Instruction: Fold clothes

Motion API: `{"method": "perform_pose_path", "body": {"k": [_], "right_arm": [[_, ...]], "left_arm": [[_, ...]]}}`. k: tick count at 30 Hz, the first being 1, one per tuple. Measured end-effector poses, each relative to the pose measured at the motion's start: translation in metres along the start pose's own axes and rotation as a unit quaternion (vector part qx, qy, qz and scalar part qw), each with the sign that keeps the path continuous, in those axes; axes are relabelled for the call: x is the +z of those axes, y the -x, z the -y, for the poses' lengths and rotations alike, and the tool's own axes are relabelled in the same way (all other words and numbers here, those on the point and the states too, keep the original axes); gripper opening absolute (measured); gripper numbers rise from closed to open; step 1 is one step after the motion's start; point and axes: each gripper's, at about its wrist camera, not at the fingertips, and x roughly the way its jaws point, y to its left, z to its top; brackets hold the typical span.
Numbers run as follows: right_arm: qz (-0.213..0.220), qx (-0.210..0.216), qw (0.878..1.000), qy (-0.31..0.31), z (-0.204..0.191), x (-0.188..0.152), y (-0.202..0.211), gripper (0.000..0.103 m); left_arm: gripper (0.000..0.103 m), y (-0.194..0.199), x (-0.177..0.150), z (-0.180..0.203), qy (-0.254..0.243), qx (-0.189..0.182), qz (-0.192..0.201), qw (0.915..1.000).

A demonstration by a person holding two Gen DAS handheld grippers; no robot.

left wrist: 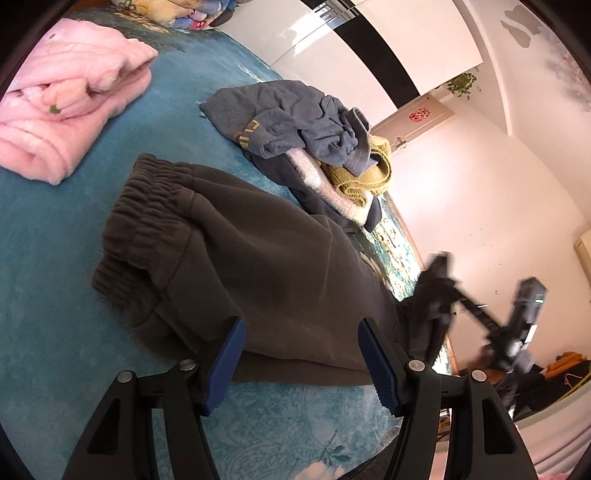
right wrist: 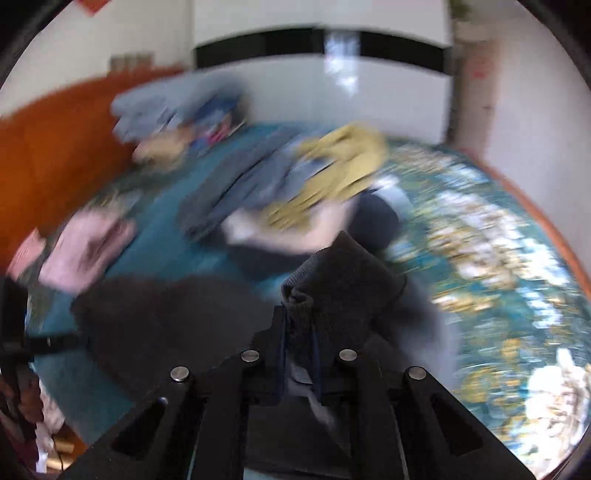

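Note:
Dark brown sweatpants (left wrist: 258, 251) lie on the teal bedspread (left wrist: 55, 295), elastic waistband towards the upper left. My left gripper (left wrist: 302, 326) hovers open just over their near edge, blue pads wide apart and gripping nothing. My right gripper (right wrist: 297, 332) is shut on the ribbed cuff (right wrist: 340, 280) of a pant leg, which bunches up between the pads. In the left wrist view the right gripper (left wrist: 441, 269) shows blurred off the bed's right edge, with the dark leg hanging from it. The right wrist view is heavily blurred; the rest of the sweatpants (right wrist: 166, 314) is a dark patch at lower left.
A folded pink fleece garment (left wrist: 62, 110) lies at the far left of the bed. A heap of blue, yellow and white clothes (left wrist: 314, 136) sits beyond the sweatpants near the bed's right edge (left wrist: 406, 240). A white wardrobe (left wrist: 332, 33) stands behind, and stacked bedding lies at the headboard.

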Motion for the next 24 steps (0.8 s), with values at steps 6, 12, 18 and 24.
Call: {"method": "perform_pose_path", "body": {"k": [6, 12, 18, 24], "right_arm": [[-0.061, 0.033, 0.997, 0.033, -0.055, -0.029, -0.054, 0.011], [-0.081, 0.053, 0.993, 0.066, -0.068, -0.047, -0.058, 0.015], [-0.057, 0.127, 0.989, 0.045, -0.058, -0.043, -0.034, 0.018], [-0.012, 0.041, 0.999, -0.024, 0.005, -0.037, -0.009, 0.025]], "left_arm": [[0.068, 0.004, 0.002, -0.003, -0.003, -0.01, 0.005, 0.9999], [0.072, -0.007, 0.0, 0.002, -0.007, -0.011, -0.01, 0.9999], [0.072, -0.014, 0.001, 0.018, -0.027, -0.006, -0.016, 0.9995], [0.072, -0.049, 0.012, 0.077, -0.098, -0.04, -0.034, 0.9939]]}}
